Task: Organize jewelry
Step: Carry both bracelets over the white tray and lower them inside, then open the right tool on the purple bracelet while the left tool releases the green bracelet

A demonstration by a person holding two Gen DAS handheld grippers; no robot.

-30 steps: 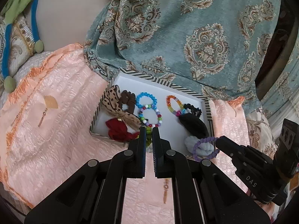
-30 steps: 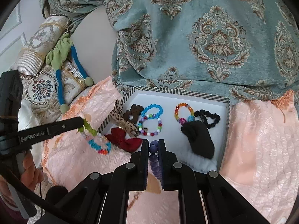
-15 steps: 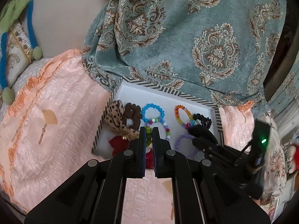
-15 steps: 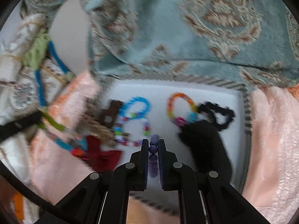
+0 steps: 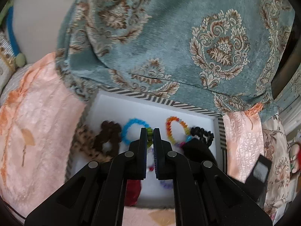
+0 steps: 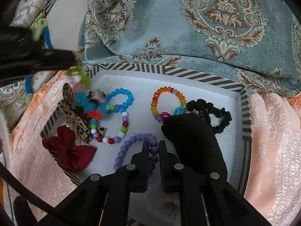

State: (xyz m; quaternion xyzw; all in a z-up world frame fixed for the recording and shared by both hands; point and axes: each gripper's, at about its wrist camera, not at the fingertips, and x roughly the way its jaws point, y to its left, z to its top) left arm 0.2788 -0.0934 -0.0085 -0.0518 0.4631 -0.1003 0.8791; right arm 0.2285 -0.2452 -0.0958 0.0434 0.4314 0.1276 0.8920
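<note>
Right wrist view: a teal curtain [image 6: 188, 18] with brown medallions hangs behind a peach bedspread [image 6: 272, 141]. On the bedspread sits a white tray [image 6: 244, 113] with a striped rim. Inside it, to the right, lies a black pouch [image 6: 193, 141] with a black scrunchie [image 6: 216, 113] beside it. A red bow [image 6: 69, 150] hangs over the near left rim, next to a leopard bow [image 6: 75, 120]. In the middle lie a blue bracelet [image 6: 122, 98], a mixed bead bracelet [image 6: 120, 130] and a rainbow bracelet [image 6: 165, 101]. The right gripper [image 6: 154, 146] has its jaws clenched on a purple bracelet [image 6: 129, 145], whose loop rests on the tray floor near the front. At upper left the left gripper [image 6: 73, 60], blurred, holds a green bracelet [image 6: 82, 75] over the tray's left corner.

Left wrist view: the left gripper's jaws grasp green beads, above the tray's middle.
</note>
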